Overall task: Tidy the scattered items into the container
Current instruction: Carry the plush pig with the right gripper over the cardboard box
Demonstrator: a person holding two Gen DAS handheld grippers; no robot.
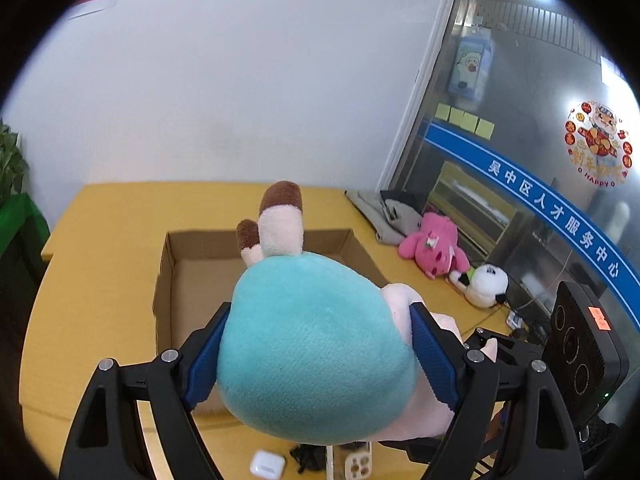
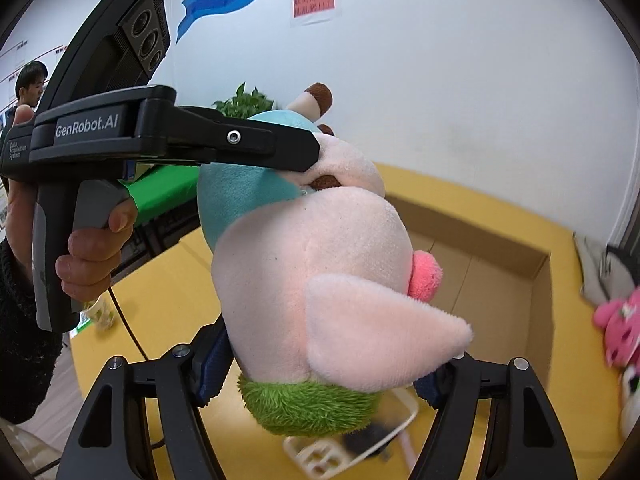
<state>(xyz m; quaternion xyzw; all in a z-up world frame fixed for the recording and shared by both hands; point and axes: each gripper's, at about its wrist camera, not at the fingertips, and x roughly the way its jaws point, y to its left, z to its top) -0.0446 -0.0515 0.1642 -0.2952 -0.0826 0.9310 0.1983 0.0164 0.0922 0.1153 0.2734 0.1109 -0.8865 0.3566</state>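
A large plush pig hangs in the air between both grippers, above the yellow table. Its teal body (image 1: 312, 352) fills the left wrist view, with brown-tipped legs pointing away. My left gripper (image 1: 320, 312) is shut on that teal body, blue pads pressed into both sides. In the right wrist view its pink head (image 2: 312, 248), ear and green tuft face me. My right gripper (image 2: 328, 352) is shut on the head. The open cardboard box (image 1: 172, 272) lies just beyond the toy, also seen as the box (image 2: 500, 264) at right, and the parts of its floor that show are bare.
A pink plush (image 1: 434, 246), a white panda plush (image 1: 486, 284) and grey cloth (image 1: 380, 212) lie right of the box. A white earbud case (image 1: 267, 464) and a white tray (image 2: 316, 456) sit below the toy. A paper cup (image 2: 100, 314) stands at the table's left edge.
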